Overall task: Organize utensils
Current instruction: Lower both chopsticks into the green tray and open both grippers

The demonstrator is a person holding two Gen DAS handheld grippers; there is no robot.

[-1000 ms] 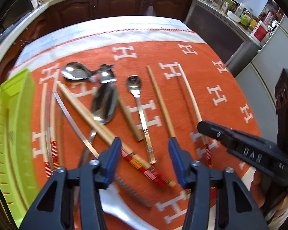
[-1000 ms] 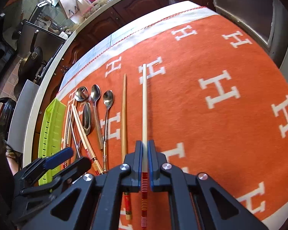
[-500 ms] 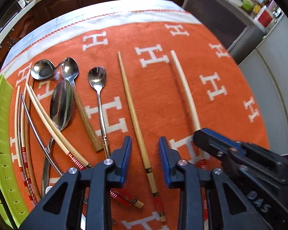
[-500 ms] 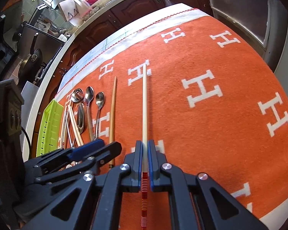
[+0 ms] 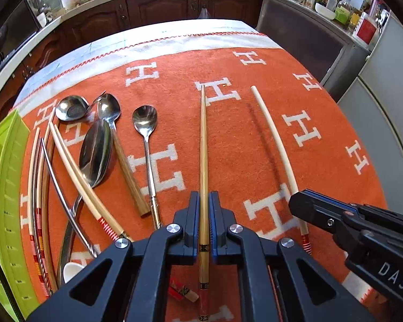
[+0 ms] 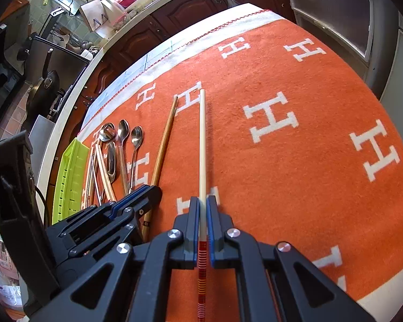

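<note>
A brown wooden chopstick lies lengthwise on the orange cloth, and my left gripper is shut on its lower part, with the blue pads pressing both sides. To its right lies a pale chopstick with red bands, and my right gripper is shut on it. The right wrist view shows the same: the right gripper clamps the pale chopstick. There the left gripper sits just to its left on the brown chopstick. Both chopsticks rest on the cloth.
Several spoons and more chopsticks lie in a loose pile at the left. A lime green slotted tray stands beyond them at the table's left edge. The orange cloth ends near the right edge. Kitchen cabinets stand behind.
My left gripper moved right, from over the pile of spoons and chopsticks to the brown chopstick, and its jaws closed onto it. The right gripper kept its grip and stayed put.
</note>
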